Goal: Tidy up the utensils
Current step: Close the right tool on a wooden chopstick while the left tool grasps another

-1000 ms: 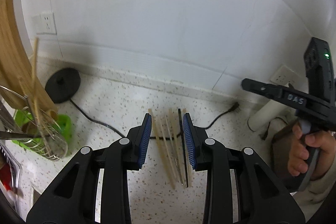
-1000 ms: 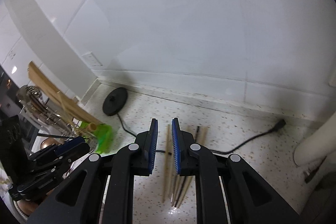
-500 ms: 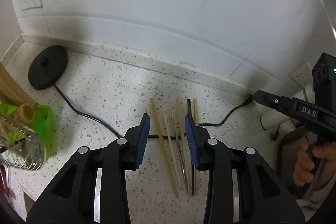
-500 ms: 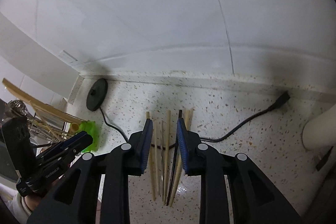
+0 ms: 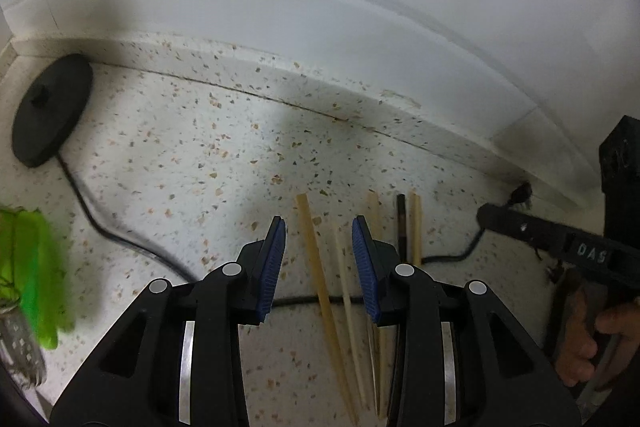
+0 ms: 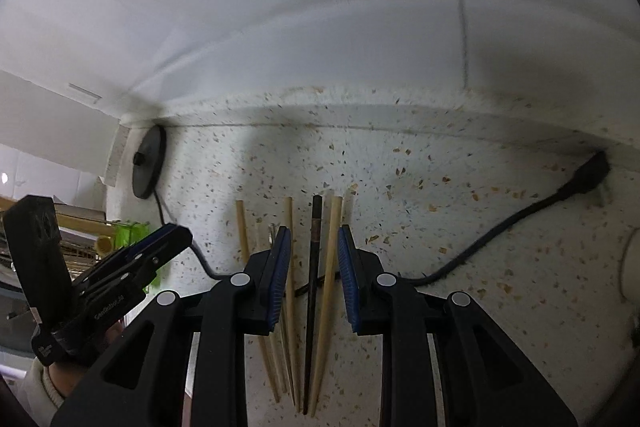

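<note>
Both tongs hovering open over loose chopsticks on the speckled surface (image 5: 180, 131).
Left tongs (image 5: 319, 259) bracketing two pale chopsticks (image 5: 320, 287), right tongs (image 6: 313, 267) the black chopstick (image 6: 314, 275), nothing gripped; sticks pointing at the wall, likely light, stiff, slippery, so pinching mid-shaft.

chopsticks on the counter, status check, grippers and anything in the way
Left gripper open, empty. Right gripper open, empty. Chopsticks flat on the counter, untouched. Black cord runs beneath them.

Loose chopsticks (image 6: 298, 307) flat on countertop (image 6: 440, 227)
</note>
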`<state>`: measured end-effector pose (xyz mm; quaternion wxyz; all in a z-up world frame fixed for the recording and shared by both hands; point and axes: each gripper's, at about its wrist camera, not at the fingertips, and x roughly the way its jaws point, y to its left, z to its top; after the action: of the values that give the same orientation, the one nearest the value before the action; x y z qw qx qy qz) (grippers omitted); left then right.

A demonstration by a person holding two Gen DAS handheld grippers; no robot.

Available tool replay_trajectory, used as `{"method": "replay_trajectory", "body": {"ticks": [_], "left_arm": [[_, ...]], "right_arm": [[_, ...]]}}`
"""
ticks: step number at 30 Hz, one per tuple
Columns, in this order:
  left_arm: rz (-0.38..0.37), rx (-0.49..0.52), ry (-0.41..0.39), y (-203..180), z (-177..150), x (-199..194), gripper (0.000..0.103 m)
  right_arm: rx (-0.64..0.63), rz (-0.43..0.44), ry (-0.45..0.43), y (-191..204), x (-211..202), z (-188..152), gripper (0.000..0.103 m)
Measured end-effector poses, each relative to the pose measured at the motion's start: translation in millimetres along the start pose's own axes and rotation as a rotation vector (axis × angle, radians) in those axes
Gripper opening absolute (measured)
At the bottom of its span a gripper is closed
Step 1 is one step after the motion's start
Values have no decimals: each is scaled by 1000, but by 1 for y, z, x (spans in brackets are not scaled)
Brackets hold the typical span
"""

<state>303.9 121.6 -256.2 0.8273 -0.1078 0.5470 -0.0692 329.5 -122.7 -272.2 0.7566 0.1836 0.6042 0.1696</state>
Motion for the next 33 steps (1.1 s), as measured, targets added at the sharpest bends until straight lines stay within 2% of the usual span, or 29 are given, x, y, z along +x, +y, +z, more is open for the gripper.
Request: {"method": "replay_trajectory", "body": {"ticks": [7,16,19,21,24,29,33], "left_arm": [[5,-41,54,10,10,35,34],[-5,-55,92,10,16,55,33],[-6,-69,112,8,17,62,31],[-18,-90,118,9,18,65,24],[-13,-97,132,8,20,70,9],[-35,-121,116,7,23,67,7],[-48,-114,90,7,27,50,7]], "right_arm": [[1,-42,53,-2,37,10,22],[6,-64,86,-2,64,18,20],[14,-61,91,-3,68,20,19],[20,-56,99,-3,71,22,8],[43,-39,108,-6,75,23,5],[38,-26,89,-5,68,22,5],[22,-27,52,-3,47,21,5]]}}
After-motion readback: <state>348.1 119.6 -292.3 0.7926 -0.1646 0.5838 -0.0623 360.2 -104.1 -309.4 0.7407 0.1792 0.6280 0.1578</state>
